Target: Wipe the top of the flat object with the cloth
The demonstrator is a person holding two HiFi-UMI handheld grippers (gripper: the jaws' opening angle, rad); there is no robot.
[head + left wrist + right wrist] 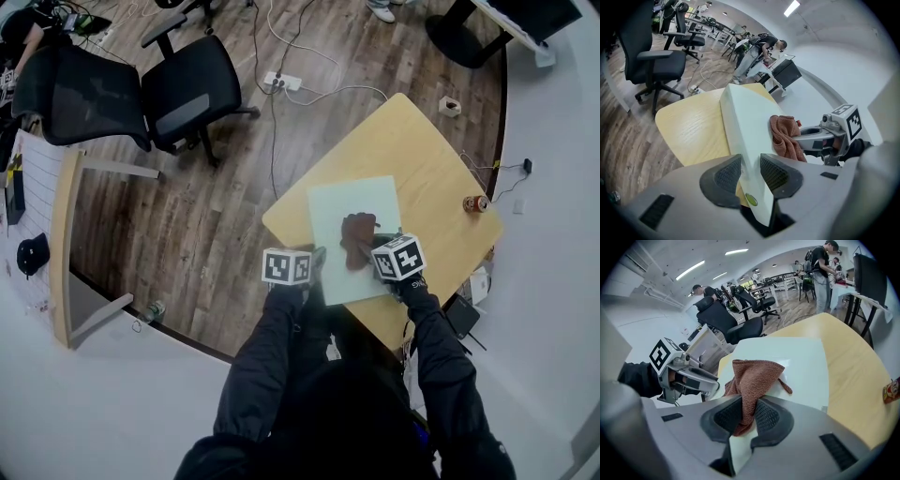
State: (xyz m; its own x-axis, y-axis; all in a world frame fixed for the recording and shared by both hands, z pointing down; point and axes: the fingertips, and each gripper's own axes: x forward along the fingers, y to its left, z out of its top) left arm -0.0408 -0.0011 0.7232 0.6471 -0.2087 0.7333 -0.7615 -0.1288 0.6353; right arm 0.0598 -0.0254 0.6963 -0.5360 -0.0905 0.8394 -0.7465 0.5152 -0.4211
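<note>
Head view: your surface (422, 150) is a light wood-grain top, squarish with rounded corners, set over a dark plank floor (187, 216). On it lies the flat object (356, 202), a pale greenish-white slab with a smooth matte top, rectangular with straight edges. The left gripper view shows a plain side face and a small green dot at its near end. The cloth (357, 239) is rust-brown terry, nubby and bunched into a loose wad. It sits on the slab's top, in the near half toward the right. A small can (476, 203) stands at the surface's right edge, well apart from the slab.

Your left gripper (750, 171) has its ribbed dark pads set fairly wide, clamped on the near left edge of the flat object, one pad on each face. Your right gripper (747, 416) is pinched narrow on a fold of the cloth, and the rest of the cloth spills forward onto the slab top.

The flat object's long axis runs away from you across the surface, leaning slightly left in the head view, broad face up. Both grippers point down and forward from its near end.
</note>
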